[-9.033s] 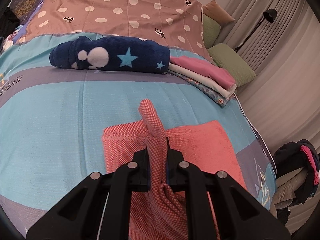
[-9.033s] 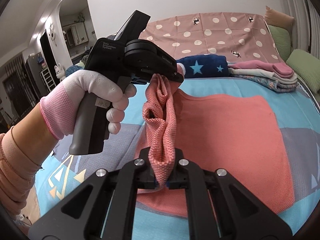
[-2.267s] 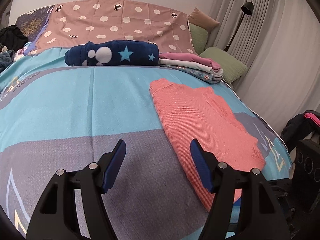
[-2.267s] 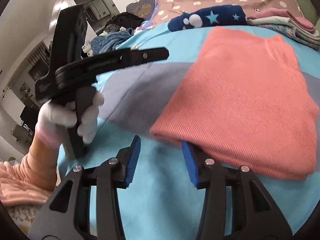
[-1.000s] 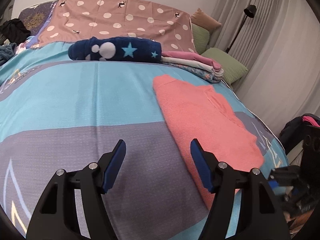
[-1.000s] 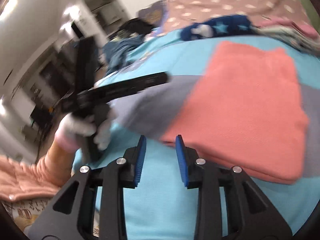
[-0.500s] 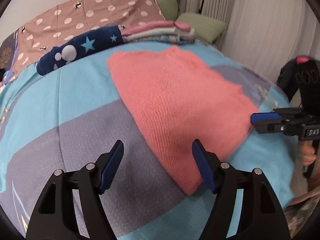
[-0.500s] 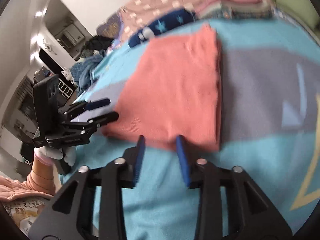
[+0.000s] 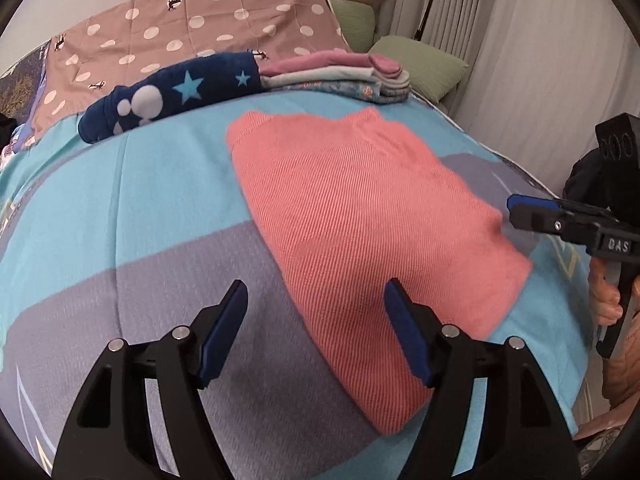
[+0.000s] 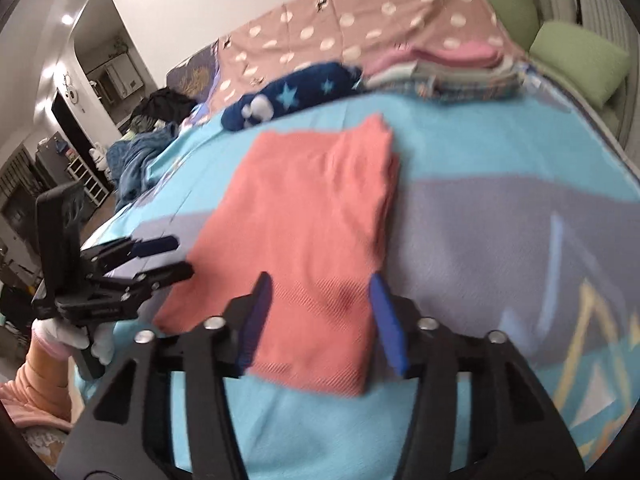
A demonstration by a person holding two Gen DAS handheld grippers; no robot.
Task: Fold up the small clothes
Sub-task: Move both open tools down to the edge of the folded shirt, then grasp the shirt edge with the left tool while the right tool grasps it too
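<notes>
Coral knit garment (image 9: 360, 216), ribbed weave, folded into a rough rectangle, flat on the bed (image 9: 120, 200) over a smooth teal-and-grey cover. Behind it, along the dotted brown blanket (image 9: 192, 28): a fuzzy navy roll with stars (image 9: 172, 92), then a neat stack of folded clothes (image 9: 340, 72) (pink on top, pale grey under it, a floral piece at the bottom). Green pillows (image 9: 416, 64) beyond, near the curtain.

Left tool (image 9: 316, 328) wide apart, blue pads bare, above the garment's near edge, gripping nothing. Right tool (image 10: 320, 320) opening, over a near corner of the garment, cloth between the pads but not pinched. "DAS" legible on the right tool's body.
</notes>
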